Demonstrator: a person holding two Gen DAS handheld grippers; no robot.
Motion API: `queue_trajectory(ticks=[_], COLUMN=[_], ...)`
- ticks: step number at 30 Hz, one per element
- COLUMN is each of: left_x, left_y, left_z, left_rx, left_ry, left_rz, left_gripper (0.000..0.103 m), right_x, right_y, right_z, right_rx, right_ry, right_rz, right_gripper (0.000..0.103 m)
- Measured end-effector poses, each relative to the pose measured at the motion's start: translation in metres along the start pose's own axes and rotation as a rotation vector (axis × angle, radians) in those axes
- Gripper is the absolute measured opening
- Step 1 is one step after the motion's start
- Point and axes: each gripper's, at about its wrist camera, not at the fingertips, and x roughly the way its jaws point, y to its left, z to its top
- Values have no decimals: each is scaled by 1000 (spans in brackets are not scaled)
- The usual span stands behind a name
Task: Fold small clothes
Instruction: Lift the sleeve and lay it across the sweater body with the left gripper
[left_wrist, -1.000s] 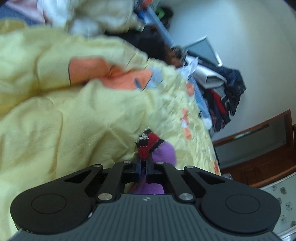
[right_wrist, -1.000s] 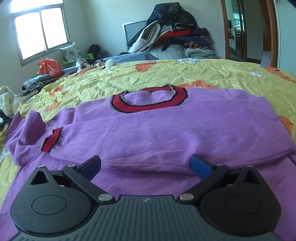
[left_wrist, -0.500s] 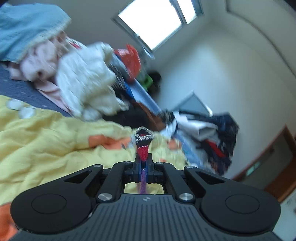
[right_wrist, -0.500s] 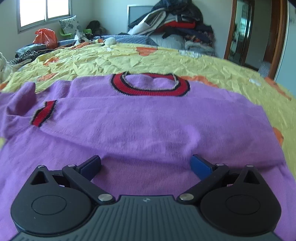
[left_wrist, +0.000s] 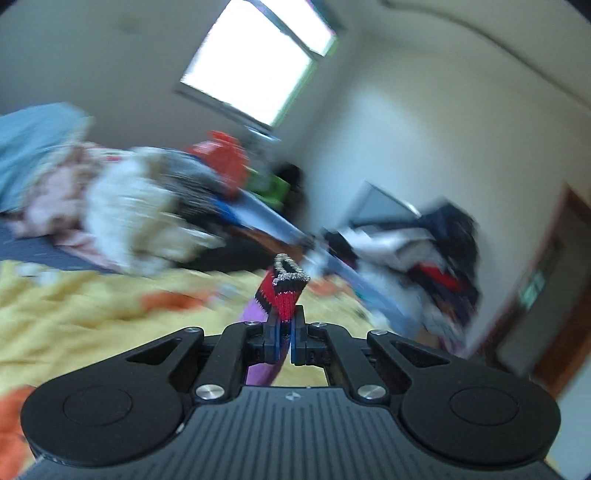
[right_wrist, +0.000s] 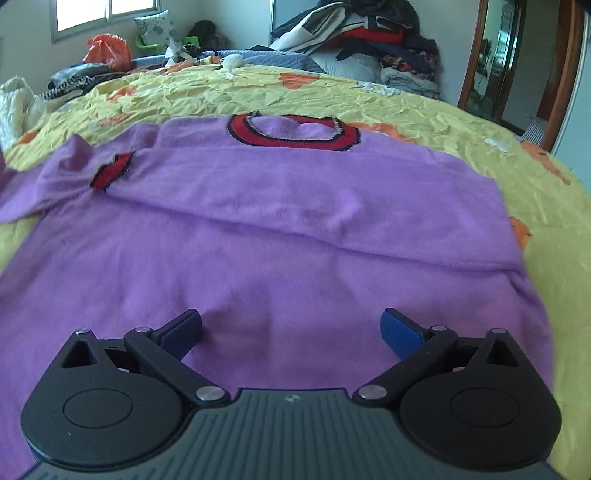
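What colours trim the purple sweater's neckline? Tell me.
Red with a black edge on the purple knit sweater's collar; right wrist view shows it best.

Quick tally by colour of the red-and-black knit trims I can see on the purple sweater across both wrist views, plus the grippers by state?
Red-and-black collar: 1
Red-and-black cuff lying on the purple sweater: 1
Red-and-black cuff pinched in the left gripper: 1
Open right gripper over the sweater: 1
Total: 3 trims, 2 grippers
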Motion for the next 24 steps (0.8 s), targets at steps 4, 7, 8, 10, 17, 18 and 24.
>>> queue_trajectory(ticks=[4, 7, 8, 10, 17, 18, 24], left_x=[22, 46, 54, 68, 93, 94, 91], left_y=[-102, -165, -181, -212, -299, -307, -338], left_z=[-56, -111, -130, -168, -259, -268, -309], left_rx=[134, 197, 201, 234, 360, 384, 444], left_ry=[110, 197, 234, 283, 380, 386, 449], left_rz=[-116, -185, -214, -239, -320, -325, -358], left_gripper=[4, 4, 4, 4, 4, 4, 4], right_x=[-13, -28, -33, -41, -53, -53, -59], right_y=[-13, -31, -39, -53, -80, -82, -86], right_z=[-12, -22, -26, -32, -46, -48, -52], right_rx=[2, 38, 57, 101, 187, 194, 237], right_ry=[2, -7, -7, -2, -7, -5, -39], right_rz=[-22, -33, -35, -32, 0, 4, 7], right_gripper=[103, 103, 103, 103, 103, 103, 103])
